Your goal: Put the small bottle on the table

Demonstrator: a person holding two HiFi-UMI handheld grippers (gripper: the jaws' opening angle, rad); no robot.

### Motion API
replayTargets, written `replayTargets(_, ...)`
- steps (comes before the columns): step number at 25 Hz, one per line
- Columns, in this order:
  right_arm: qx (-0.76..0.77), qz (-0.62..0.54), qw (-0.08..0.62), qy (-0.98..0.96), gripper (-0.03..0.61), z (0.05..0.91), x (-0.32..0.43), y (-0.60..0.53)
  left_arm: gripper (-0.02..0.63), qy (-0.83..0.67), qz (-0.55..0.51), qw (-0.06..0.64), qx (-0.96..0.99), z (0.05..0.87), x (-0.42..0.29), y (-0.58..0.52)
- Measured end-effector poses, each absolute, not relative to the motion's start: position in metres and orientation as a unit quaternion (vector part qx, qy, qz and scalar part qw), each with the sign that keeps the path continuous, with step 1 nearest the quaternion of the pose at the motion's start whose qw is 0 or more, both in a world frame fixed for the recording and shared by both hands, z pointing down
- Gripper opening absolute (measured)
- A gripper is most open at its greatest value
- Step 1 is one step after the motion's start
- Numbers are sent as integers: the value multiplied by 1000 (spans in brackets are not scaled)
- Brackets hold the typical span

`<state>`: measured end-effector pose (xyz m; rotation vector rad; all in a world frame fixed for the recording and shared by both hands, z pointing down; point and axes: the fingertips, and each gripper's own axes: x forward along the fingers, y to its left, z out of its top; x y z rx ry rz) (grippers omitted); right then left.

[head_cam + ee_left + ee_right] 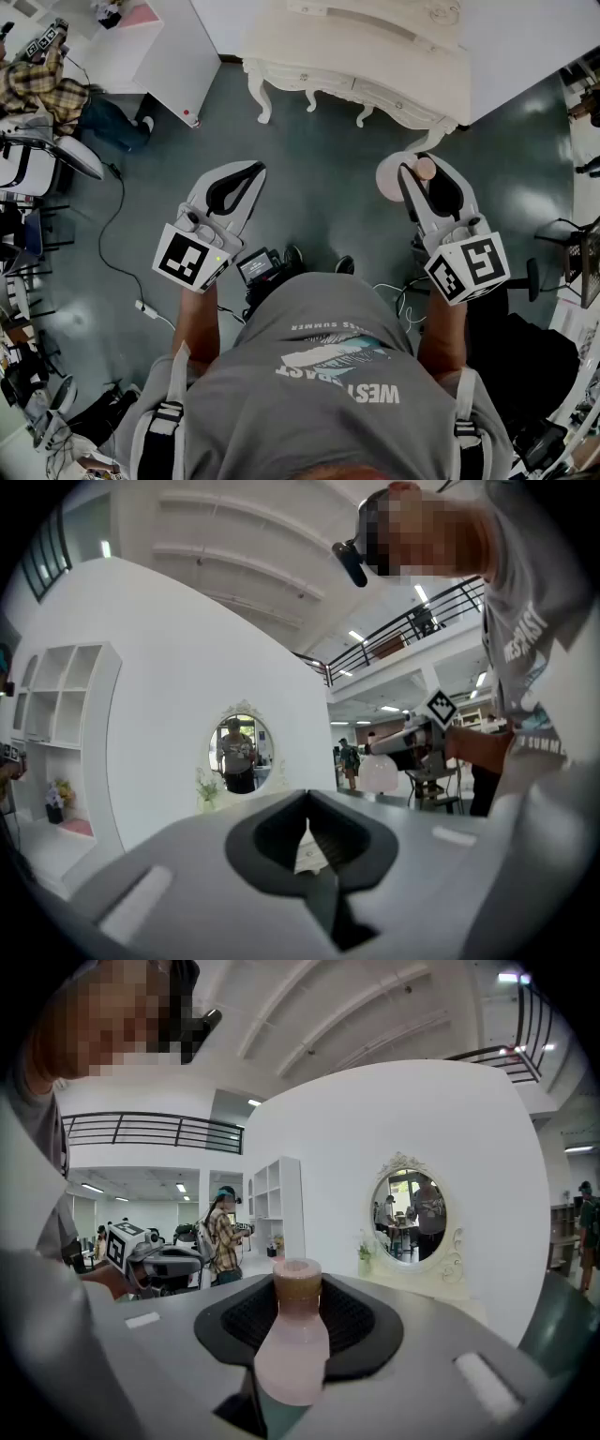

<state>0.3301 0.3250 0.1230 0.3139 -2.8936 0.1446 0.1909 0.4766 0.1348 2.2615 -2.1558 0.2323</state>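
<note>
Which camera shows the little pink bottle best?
The right gripper view: the bottle sits close and centred between its jaws. The head view shows it from above, partly covered; the left gripper view, small and distant.

The head camera looked steeply down from above the person (328, 403), with the shoulders at the bottom of its frame. It took in the left gripper (251, 171) and right gripper (422, 169) held out over the grey floor (319, 187), and the white table (375, 56) along the top edge. Each gripper camera sat close behind its own jaws and faced along them, nearly level, so the jaws filled the lower frame. In the right gripper view the small bottle (292, 1344) loomed very near the lens. Both gripper views faced the same white wall (169, 714) and oval mirror (239, 754). Each caught the other gripper and the person at one side.
</note>
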Motion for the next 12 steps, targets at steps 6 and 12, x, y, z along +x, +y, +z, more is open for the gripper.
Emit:
replayTargets(6, 113, 51, 113, -986, 144, 127, 316, 334, 3, -685, 71, 1, 725, 138, 175, 486)
replayTargets(12, 118, 52, 116, -985, 144, 129, 299, 342, 3, -681, 69, 2, 729, 141, 156, 493)
